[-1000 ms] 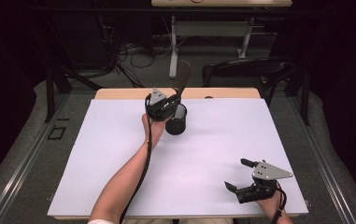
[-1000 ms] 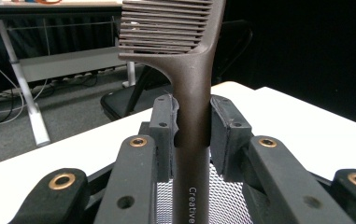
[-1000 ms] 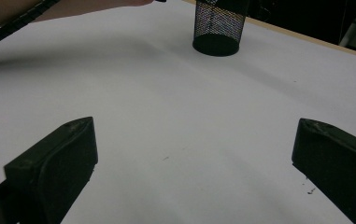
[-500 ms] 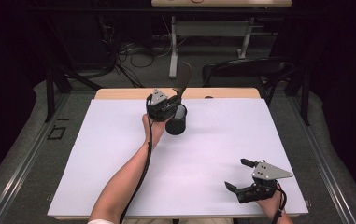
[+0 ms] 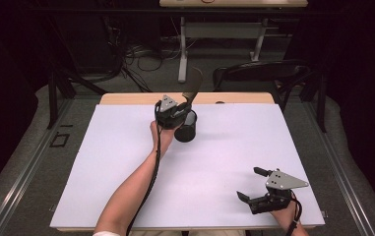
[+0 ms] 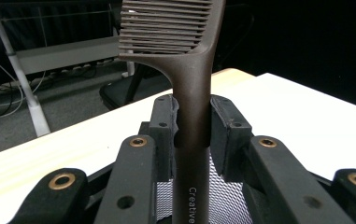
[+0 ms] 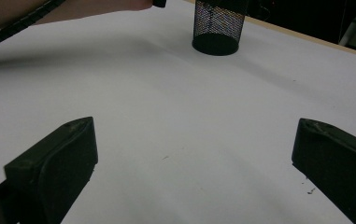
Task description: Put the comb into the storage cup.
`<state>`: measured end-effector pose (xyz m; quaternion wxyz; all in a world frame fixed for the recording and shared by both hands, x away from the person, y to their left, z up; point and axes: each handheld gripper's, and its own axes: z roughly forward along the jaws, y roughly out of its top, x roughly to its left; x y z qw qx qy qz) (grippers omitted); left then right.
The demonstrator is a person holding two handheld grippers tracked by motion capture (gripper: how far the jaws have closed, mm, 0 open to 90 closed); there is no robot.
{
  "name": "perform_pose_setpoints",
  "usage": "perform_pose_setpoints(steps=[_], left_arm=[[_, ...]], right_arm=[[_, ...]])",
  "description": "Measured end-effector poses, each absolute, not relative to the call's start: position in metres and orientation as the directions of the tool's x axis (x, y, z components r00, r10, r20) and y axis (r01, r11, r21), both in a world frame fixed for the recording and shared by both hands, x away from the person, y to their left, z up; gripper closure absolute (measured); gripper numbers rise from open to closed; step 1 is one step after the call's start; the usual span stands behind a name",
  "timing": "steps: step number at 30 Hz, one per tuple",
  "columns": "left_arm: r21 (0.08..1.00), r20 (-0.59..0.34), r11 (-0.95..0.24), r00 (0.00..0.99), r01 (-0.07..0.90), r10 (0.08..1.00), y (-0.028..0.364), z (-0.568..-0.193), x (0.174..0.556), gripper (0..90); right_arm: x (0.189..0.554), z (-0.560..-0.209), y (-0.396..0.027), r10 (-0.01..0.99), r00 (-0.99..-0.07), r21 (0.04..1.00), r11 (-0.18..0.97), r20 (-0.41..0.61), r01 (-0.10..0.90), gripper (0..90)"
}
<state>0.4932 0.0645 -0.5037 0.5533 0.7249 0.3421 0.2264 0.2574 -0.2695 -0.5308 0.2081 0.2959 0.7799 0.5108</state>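
Upper centre of the high view: we hold the comb (image 6: 192,93) by its handle, teeth up, its lower end over the mesh cup (image 5: 185,127) near the table's (image 5: 126,187) far edge. The left gripper (image 5: 171,114) is clamped on the comb. We judge a good finish needs the handle lowered straight, centred. At lower right, the right gripper (image 5: 254,183) rests wide apart, holding nothing.

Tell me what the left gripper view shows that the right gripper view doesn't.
Left gripper view: the left tool shut on the handle of a dark comb, teeth at the top, mesh just below the jaws. Right gripper view: the right tool, open over bare white table, with a forearm at the top. Both share the black mesh cup.
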Motion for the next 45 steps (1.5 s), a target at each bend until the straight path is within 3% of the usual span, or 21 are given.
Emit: perform_pose_setpoints(steps=[36, 45], left_arm=[[0.938, 0.021, -0.242, 0.658, 0.247, 0.753, 0.061, -0.513, 0.483, 71.2], [0.941, -0.021, -0.215, 0.681, 0.26, 0.732, 0.069, -0.502, 0.477, 37.5]], right_arm=[[0.257, -0.53, -0.269, 0.672, -0.74, 0.919, 0.306, -0.024, 0.248, 0.0], [0.257, -0.53, -0.268, 0.669, -0.743, 0.918, 0.309, -0.024, 0.249, 0.0]])
